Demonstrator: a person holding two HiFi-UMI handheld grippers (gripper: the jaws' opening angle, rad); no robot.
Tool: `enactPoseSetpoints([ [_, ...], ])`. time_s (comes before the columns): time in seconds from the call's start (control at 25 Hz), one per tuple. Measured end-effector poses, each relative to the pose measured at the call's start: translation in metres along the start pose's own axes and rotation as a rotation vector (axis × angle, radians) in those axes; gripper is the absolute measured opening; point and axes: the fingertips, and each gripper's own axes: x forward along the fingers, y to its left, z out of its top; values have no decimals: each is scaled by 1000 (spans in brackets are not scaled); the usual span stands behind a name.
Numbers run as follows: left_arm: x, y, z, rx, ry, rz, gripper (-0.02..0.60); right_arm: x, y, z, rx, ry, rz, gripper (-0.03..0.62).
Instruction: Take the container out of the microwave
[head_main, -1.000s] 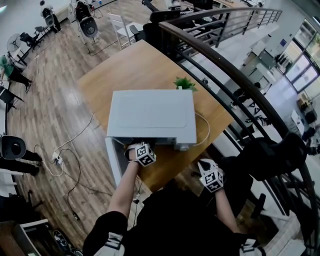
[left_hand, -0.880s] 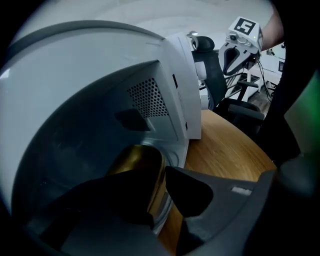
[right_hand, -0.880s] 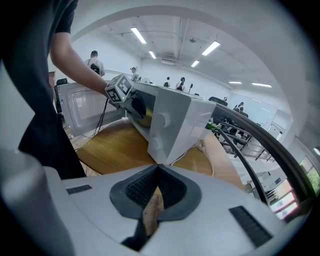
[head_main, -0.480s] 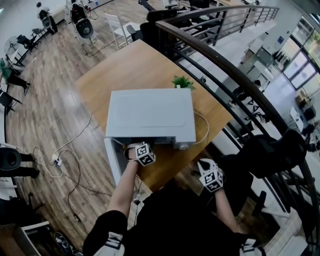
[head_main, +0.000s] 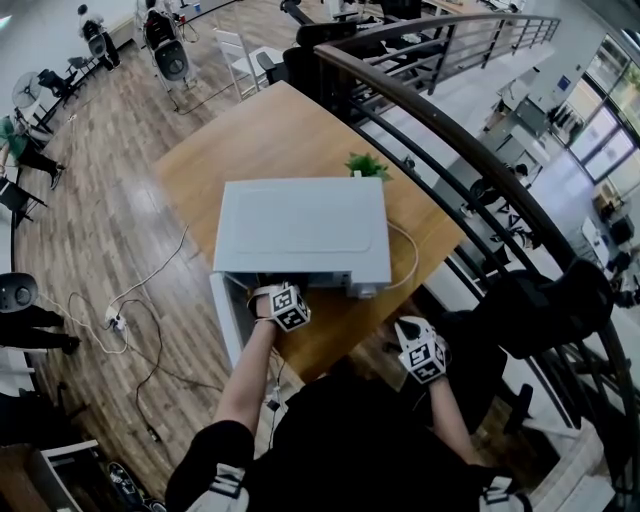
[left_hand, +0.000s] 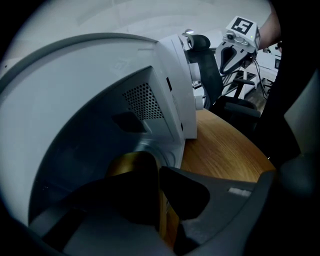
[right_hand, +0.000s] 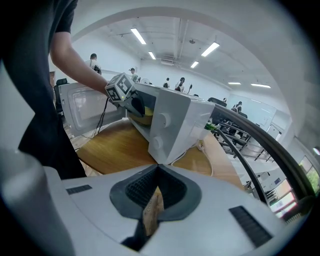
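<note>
The left gripper (left_hand: 159, 172) is pinching the yellow container's (left_hand: 125, 161) rim between its fingers, inside the open microwave (head_main: 300, 235) on the bench (head_main: 250, 140). Grasp looks made; next, probably a level pull outward. The right gripper (right_hand: 157, 170) is waiting aside, fingers pressed together.
</note>
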Motion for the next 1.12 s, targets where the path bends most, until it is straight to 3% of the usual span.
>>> enactPoseSetpoints([
  [1.12,-57,-62,24,-42,10,37,28,-28,17,10,-95,-79,91,0],
])
